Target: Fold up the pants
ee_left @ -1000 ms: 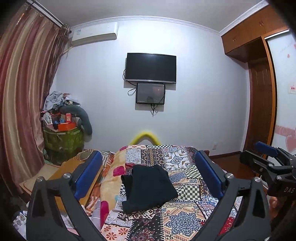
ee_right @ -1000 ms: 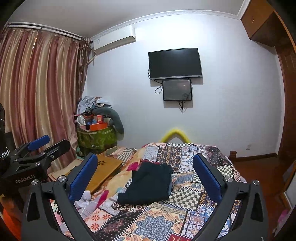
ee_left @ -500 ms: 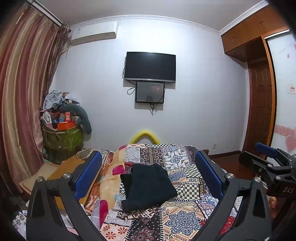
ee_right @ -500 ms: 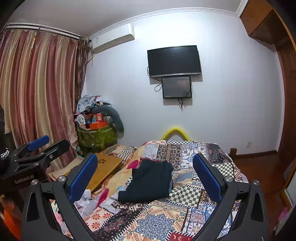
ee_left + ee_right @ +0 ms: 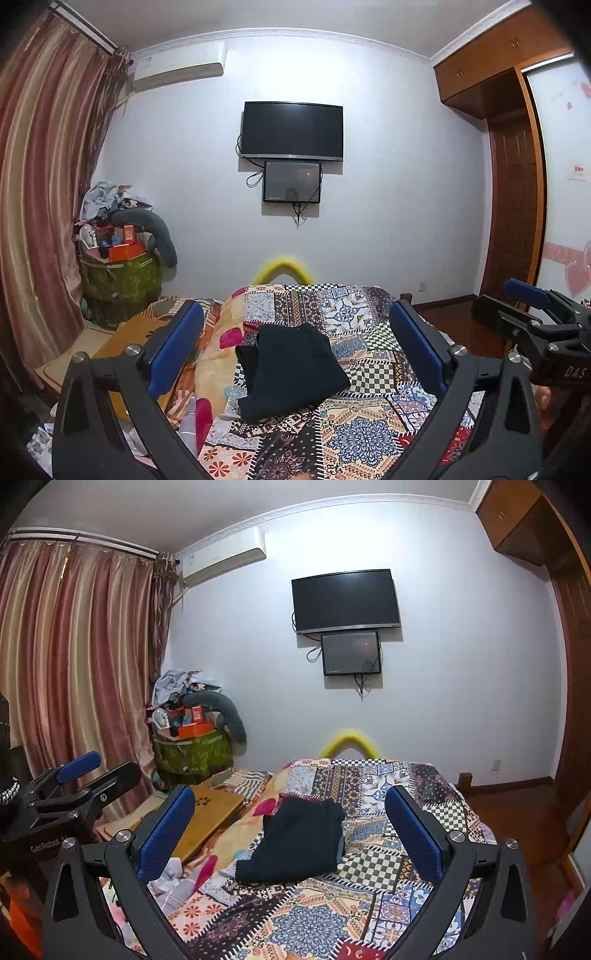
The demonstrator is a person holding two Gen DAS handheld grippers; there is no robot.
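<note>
Dark folded pants [image 5: 291, 369] lie in a compact bundle on the patchwork bedspread [image 5: 362, 435]; they also show in the right wrist view [image 5: 299, 840]. My left gripper [image 5: 295, 347] is open and empty, held above and well back from the pants. My right gripper [image 5: 290, 827] is open and empty, also back from them. Each gripper shows at the side of the other's view: the right one [image 5: 532, 317] and the left one [image 5: 74, 786].
A wooden lap desk [image 5: 207, 816] and loose bedding lie left of the pants. A green hamper piled with clutter [image 5: 192, 746] stands by the curtain. A TV [image 5: 291, 131] hangs on the far wall; a wardrobe [image 5: 513, 206] is at the right.
Both views have drifted slightly upward and back; the pants stay in place on the bed. Both grippers stay open.
</note>
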